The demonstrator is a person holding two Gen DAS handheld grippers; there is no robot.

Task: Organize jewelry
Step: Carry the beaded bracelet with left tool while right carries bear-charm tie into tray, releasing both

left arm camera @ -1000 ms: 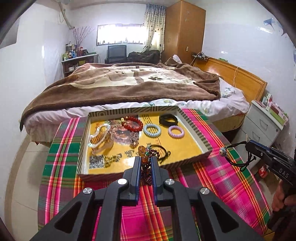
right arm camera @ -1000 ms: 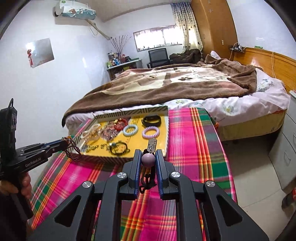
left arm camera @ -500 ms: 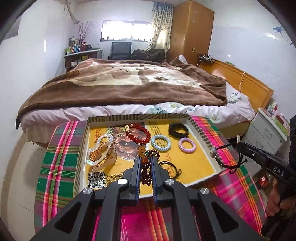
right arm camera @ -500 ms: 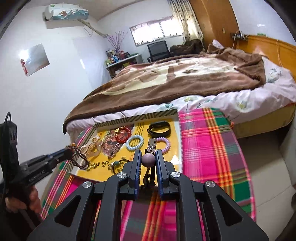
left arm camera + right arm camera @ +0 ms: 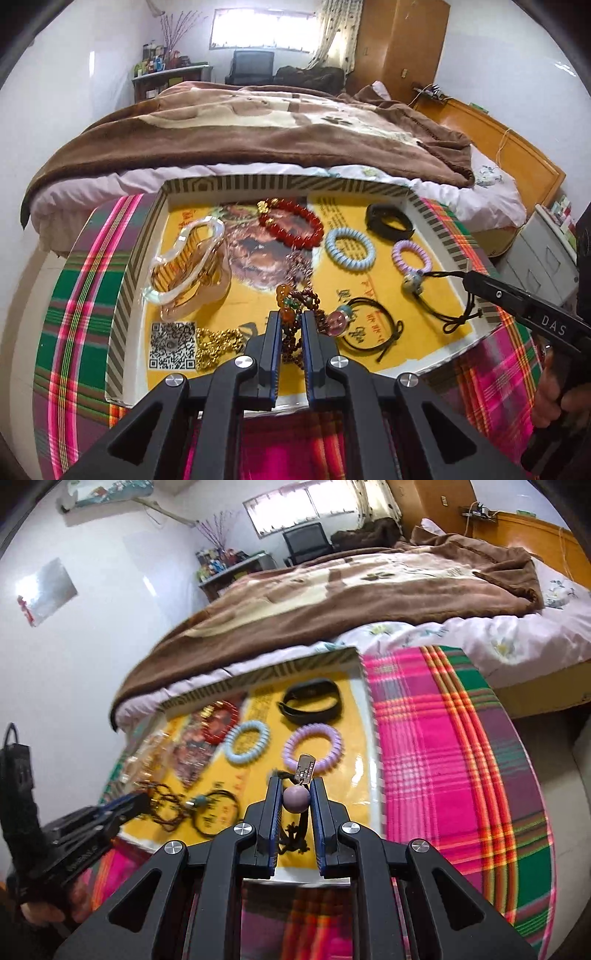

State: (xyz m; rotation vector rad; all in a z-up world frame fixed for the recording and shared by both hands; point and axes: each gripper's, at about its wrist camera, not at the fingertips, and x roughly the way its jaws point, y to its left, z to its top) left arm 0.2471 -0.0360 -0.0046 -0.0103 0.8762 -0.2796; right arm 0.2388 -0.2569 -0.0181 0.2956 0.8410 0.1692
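A yellow tray (image 5: 288, 183) with a striped rim lies on a plaid tablecloth (image 5: 74, 295). My left gripper (image 5: 291, 317) hangs over the tray's near middle, shut on a brown beaded bracelet (image 5: 291, 332) with amber beads. In the right wrist view, my right gripper (image 5: 296, 786) is shut on a black cord necklace with a purple bead (image 5: 295, 799) and a metal tag (image 5: 306, 767), over the tray's near right part. In the tray lie a red bead bracelet (image 5: 291, 225), a blue coil tie (image 5: 332, 248), a purple coil tie (image 5: 399, 254), a black band (image 5: 389, 221) and a clear hair claw (image 5: 188, 266).
A gold chain (image 5: 218, 347) and a black cord with a pink bead (image 5: 369, 325) lie near the tray's front. A bed with a brown blanket (image 5: 258, 133) stands right behind the table. A white bedside cabinet (image 5: 543, 251) is at the right.
Both grippers have come forward and down from the table's near edge to above the tray, each still gripping its piece. The tray now fills much more of both views.
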